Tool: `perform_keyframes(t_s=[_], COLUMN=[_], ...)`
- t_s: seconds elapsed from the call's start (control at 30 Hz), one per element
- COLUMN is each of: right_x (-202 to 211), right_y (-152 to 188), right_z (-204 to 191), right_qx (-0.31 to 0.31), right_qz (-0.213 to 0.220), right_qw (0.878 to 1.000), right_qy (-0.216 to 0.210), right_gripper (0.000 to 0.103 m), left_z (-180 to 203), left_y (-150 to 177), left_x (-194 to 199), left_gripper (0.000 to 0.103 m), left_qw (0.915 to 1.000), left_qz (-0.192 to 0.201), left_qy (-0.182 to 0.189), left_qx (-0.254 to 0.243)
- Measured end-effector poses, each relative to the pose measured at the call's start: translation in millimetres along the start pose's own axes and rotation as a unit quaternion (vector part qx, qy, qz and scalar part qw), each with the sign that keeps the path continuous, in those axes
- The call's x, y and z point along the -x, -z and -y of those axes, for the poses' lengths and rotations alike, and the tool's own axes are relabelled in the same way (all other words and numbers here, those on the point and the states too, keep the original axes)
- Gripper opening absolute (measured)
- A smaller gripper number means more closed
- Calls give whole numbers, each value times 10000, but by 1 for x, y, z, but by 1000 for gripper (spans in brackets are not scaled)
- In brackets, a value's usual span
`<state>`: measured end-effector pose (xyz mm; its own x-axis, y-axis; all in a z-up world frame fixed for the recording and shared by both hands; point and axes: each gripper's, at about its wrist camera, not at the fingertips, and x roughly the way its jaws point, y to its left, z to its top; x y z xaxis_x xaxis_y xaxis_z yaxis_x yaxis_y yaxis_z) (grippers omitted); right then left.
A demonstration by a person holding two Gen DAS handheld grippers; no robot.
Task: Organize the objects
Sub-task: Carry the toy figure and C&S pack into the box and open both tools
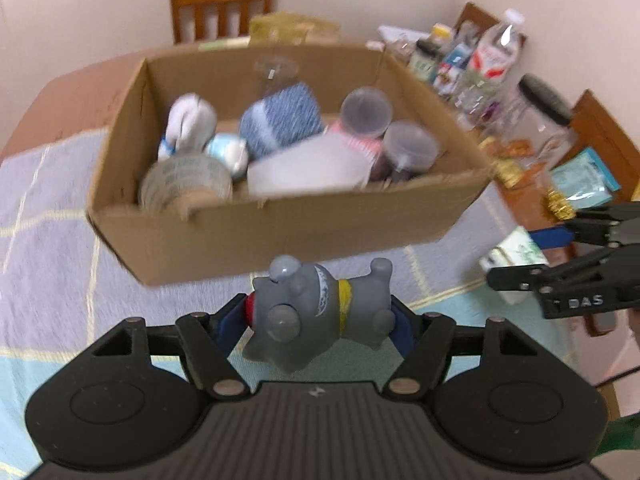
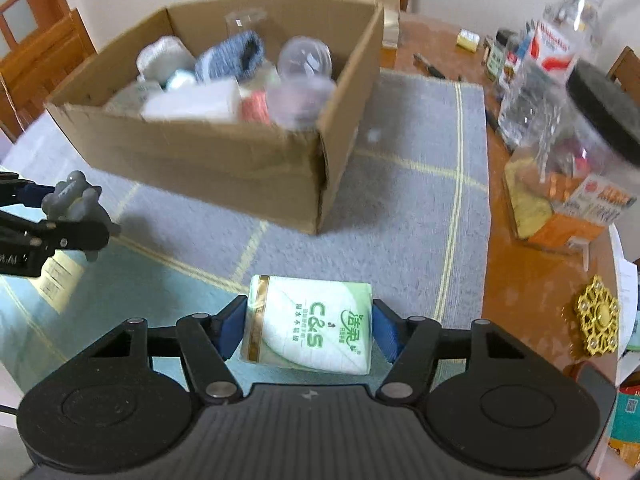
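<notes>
L gripper (image 1: pixel 320 316) is clamped on a grey toy (image 1: pixel 316 312): blue pads press both ends, jaws about half open, toy lying sideways between them w/ yellow collar and red bit near one pad. Toy is off the cloth (image 1: pixel 52 248), held in front of the box (image 1: pixel 256 236), near its front wall but not touching.

R gripper (image 2: pixel 310 326) is clamped on a tissue pack (image 2: pixel 308 328): white-green pack w/ green print, pads tight on both short sides, jaws set to pack width. Pack sits above the cloth, in front of the box's near corner, apart from it.

Box is open-topped cardboard, resting on the grey-and-teal cloth on a wooden table (image 2: pixel 532 280). Inside: tape roll (image 1: pixel 186 182) at front left, white sock (image 1: pixel 190 124) behind it, blue-white knit roll (image 1: pixel 282 120) mid, white block (image 1: pixel 308 170) at front, two clear lidded tubs (image 1: pixel 366 112) at right. Contents blurred, rest unclear.

To the box's right on bare table: clear bottle (image 2: pixel 560 52) w/ red label, jar w/ black lid (image 2: pixel 608 108), small bottles, orange carton (image 2: pixel 580 216), gold ornament (image 2: pixel 598 316) near table edge. Chair (image 1: pixel 222 0) behind the box against the wall.

Each gripper shows in the other's view, side by side, well apart.
</notes>
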<state>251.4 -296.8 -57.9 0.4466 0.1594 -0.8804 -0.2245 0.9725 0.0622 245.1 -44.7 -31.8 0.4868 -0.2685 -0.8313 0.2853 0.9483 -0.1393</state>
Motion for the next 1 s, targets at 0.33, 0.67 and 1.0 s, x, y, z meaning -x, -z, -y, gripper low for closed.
perform_keyframes(t_s=[0.33,0.67,1.0], right_x=[40,29,30], right_y=[-56,-110,-126], right_z=[-26,-52,-65], right_qx=[221,397,248], right_qz=[626,889,1011], right_qw=[9973,9949,9946], right_qy=[-307,-273,-7], right_gripper=[70,71,101], left_z=[-18,-56,-60], left_y=[-61,-90,-83], left_x=[34,10,23], left_gripper=[71,84,102], left_qw=[9960,9941,9911], left_qz=[791,840,1088], left_qy=[-79,-550,-699], left_qx=[-407,-414,-328])
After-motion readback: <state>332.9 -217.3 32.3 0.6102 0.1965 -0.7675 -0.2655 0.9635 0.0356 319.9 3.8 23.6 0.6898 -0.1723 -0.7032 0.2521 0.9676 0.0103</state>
